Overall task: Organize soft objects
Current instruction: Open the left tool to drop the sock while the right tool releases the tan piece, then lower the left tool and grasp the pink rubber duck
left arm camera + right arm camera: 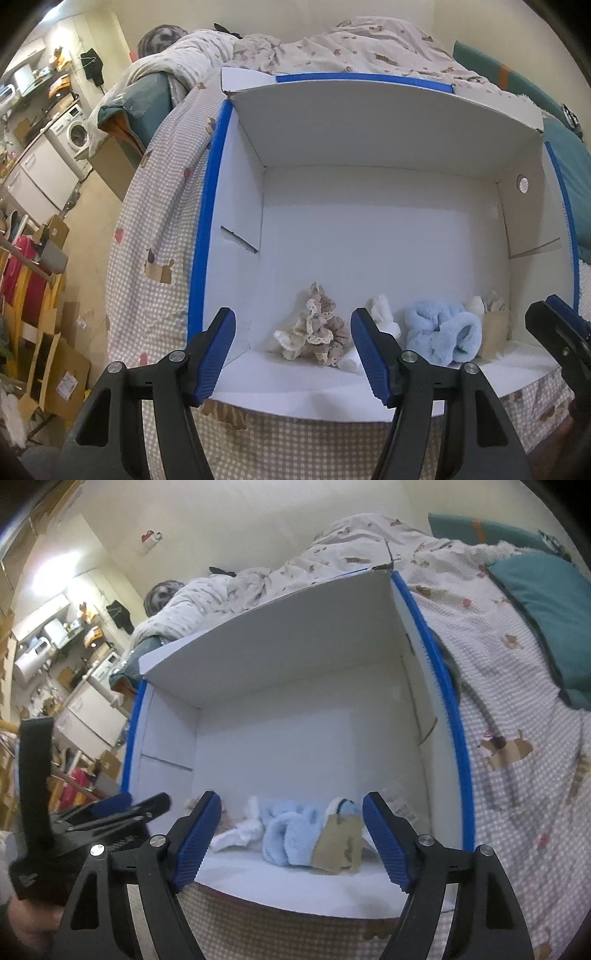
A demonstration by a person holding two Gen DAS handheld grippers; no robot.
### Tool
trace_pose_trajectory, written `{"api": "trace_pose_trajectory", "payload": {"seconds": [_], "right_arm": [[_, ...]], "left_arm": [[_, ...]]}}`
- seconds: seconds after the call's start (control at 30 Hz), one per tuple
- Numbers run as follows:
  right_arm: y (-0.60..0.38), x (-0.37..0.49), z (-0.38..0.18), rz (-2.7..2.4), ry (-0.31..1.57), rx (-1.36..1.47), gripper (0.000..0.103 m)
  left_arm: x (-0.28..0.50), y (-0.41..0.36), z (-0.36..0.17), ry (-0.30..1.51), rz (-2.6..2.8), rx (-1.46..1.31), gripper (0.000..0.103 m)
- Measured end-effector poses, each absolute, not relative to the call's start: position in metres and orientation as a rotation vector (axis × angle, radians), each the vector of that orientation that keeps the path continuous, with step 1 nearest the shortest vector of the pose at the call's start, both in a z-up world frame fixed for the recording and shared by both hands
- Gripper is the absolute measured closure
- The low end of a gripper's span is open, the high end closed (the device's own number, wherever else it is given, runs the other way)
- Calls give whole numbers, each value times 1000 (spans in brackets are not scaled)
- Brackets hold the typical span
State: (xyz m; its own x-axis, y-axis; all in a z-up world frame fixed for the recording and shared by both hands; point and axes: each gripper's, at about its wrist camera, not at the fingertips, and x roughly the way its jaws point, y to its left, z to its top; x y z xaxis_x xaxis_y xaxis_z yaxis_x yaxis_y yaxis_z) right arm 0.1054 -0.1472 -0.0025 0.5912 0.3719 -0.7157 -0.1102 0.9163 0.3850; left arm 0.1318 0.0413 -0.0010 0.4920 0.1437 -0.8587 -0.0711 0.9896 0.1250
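the soft things lie in a loose row along the near wall of the white box, which sits on the checked bedspread of the bed. from left to right in the left wrist view there is a beige lace scrunchie, a small white plush piece, a fluffy light blue item and a brown card tag standing against it. the right wrist view shows the same blue item with the tag in front of it and the white piece to its left.

the left tool hangs over the near rim with its jaws moderately apart and nothing between the pads; the scrunchie only shows through the gap, down in the box. the right tool stands wide, also empty, above the blue item and its tag. neither pad touches any cloth.

this reads as the release end of a placing step: both tools are free above things already in the box. much of the box floor is bare, so room remains. the next move likely calls for lifting both tools clear of the rim without snagging the tag, then seeking another soft item outside the box; none shows on the bed in these views.
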Motion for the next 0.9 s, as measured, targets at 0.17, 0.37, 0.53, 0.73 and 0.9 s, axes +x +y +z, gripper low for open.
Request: {"api": "trace_pose_trajectory", "payload": {"seconds": [0.17, 0.37, 0.53, 0.73, 0.9], "right_arm": [[-148, 98, 4, 257, 866, 296, 20], [-150, 80, 18, 228, 763, 283, 20], [-143, 74, 15, 190, 789, 192, 20], [-140, 67, 14, 163, 808, 163, 20], [-141, 56, 9, 175, 836, 194, 20]], "left_arm": [[120, 43, 10, 1021, 133, 75, 41], [105, 53, 19, 995, 143, 78, 41], [90, 61, 21, 979, 149, 76, 41], [74, 73, 17, 985, 160, 57, 41], [62, 79, 17, 979, 162, 47, 41]]}}
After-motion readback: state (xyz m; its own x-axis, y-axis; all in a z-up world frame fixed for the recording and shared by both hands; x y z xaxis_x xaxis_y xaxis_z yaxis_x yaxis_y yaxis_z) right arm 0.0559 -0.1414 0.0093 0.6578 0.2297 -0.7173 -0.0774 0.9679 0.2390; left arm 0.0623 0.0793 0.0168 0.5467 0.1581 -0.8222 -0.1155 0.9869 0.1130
